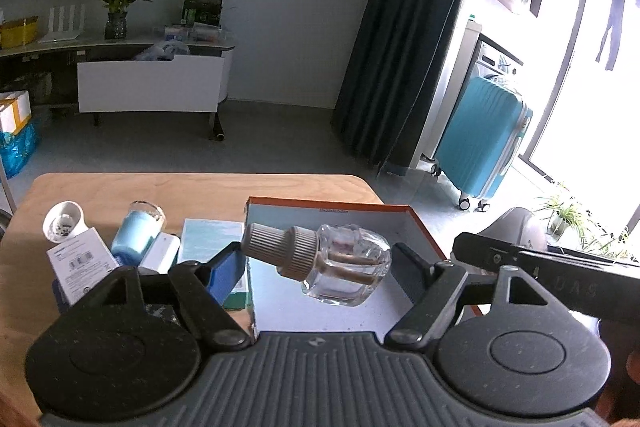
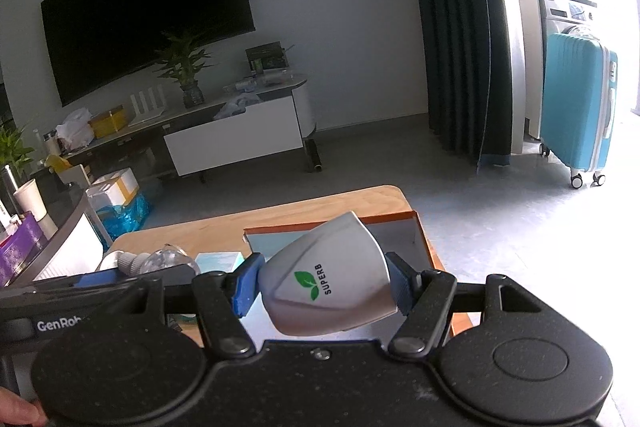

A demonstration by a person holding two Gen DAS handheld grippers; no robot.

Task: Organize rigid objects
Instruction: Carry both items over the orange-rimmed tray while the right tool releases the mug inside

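Glass refill bottle [image 1: 340, 275] hangs over the orange-rimmed box [image 1: 424, 227], clenched endwise by the left fingers [image 1: 228, 271]. Right fingers [image 2: 248, 283] clamp the white SUPERB housing [image 2: 328, 287]. The bottle's grip looks slight, perhaps; it could slip.

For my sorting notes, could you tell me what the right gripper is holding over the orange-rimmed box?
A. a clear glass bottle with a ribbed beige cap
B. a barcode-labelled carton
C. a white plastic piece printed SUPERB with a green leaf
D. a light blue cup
C: in the right wrist view the right gripper has its blue pads pressed on both sides of the white SUPERB piece; the clear bottle sits in the left gripper.
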